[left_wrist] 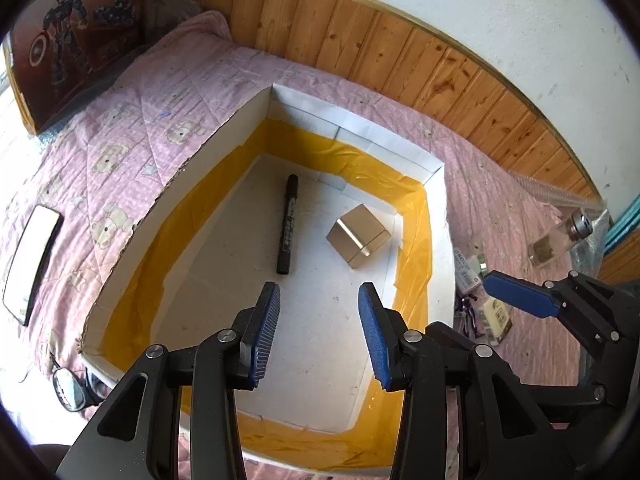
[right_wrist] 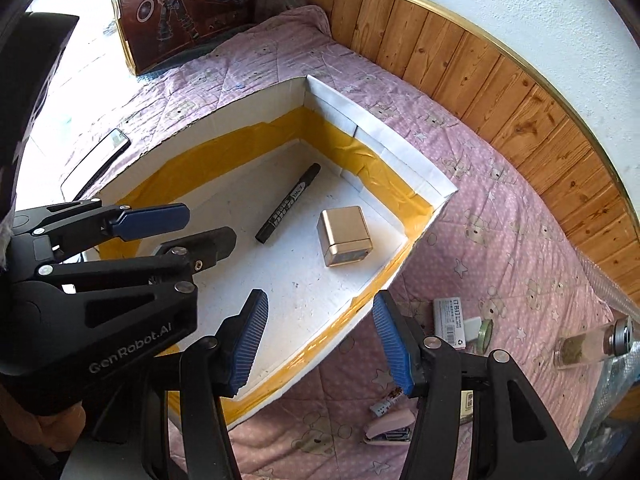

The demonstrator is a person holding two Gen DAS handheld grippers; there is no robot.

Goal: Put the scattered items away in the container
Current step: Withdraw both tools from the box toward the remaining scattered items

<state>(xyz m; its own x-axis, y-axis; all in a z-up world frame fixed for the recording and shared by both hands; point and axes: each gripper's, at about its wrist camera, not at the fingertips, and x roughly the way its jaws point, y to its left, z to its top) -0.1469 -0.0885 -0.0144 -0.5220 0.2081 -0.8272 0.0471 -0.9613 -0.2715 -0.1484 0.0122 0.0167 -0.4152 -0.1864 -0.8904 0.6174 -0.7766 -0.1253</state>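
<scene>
marker, gold box in container

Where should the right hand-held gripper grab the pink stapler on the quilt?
Judging from the right wrist view, the pink stapler lies flat on the quilt, partly hidden behind the open right hand-held gripper. Come from above and close across its narrow sides near mid-body; its long, low shape suits that.

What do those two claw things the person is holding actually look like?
Both the left gripper and the right gripper are matte black frames with silver rivets and triangular cut-outs, ending in two flat fingers with ribbed blue pads. One body carries white "GenRobot.AI" lettering.
</scene>
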